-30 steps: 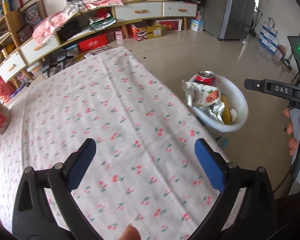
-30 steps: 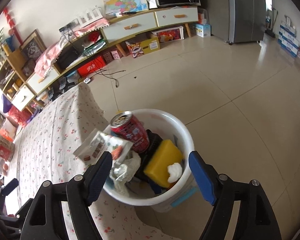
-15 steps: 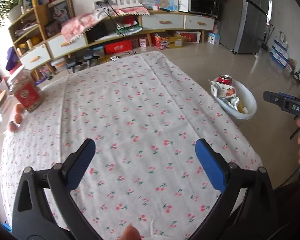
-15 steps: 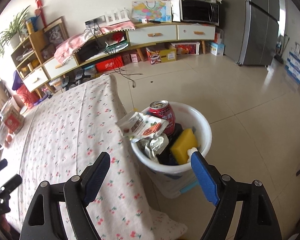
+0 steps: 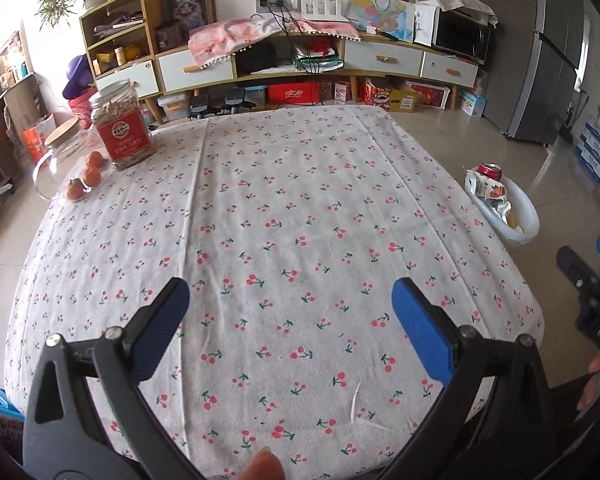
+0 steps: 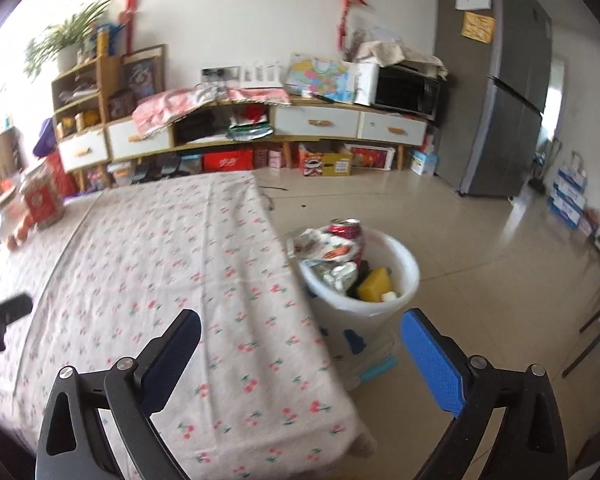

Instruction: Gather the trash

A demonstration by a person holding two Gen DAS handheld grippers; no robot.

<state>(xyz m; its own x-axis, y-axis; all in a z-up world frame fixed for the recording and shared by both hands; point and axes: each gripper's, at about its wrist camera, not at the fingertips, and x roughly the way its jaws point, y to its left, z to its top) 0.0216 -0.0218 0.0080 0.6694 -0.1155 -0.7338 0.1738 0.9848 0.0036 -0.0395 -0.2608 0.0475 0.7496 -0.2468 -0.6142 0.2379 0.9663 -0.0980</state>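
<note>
Currently, the left gripper [image 5: 290, 320] is held above the near end of the table [image 5: 284, 208], which is covered by a white cloth printed with red cherries. Its jaws stand wide apart, with only bare cloth showing between the blue pads. A fingertip [image 5: 265, 465] is visible at 6 o'clock in the left wrist view.

The right gripper [image 6: 300, 344] is held over the near right corner of the table. Its jaws are opening, and nothing is between them; behind the gap lie the table edge and the floor. In the left wrist view this gripper appears at 4 o'clock, with part of a hand [image 5: 594, 380] on its handle.

The trash is in a white bin [image 6: 410, 276] standing on the tiled floor just beside the right edge of the table, at 12 o'clock from the right gripper. The bin holds a red can [image 6: 346, 229], upright at its far rim, a snack wrapper [image 6: 326, 246] leaning over the rim toward the table, crumpled foil [image 6: 338, 272], and a yellow block [image 6: 374, 284].

At 10 o'clock on the table stand a jar with a red label [image 5: 122, 126], a glass jar with a cork lid [image 5: 58, 152] beside it, and three small orange fruits [image 5: 86, 178] in front of them.
</note>
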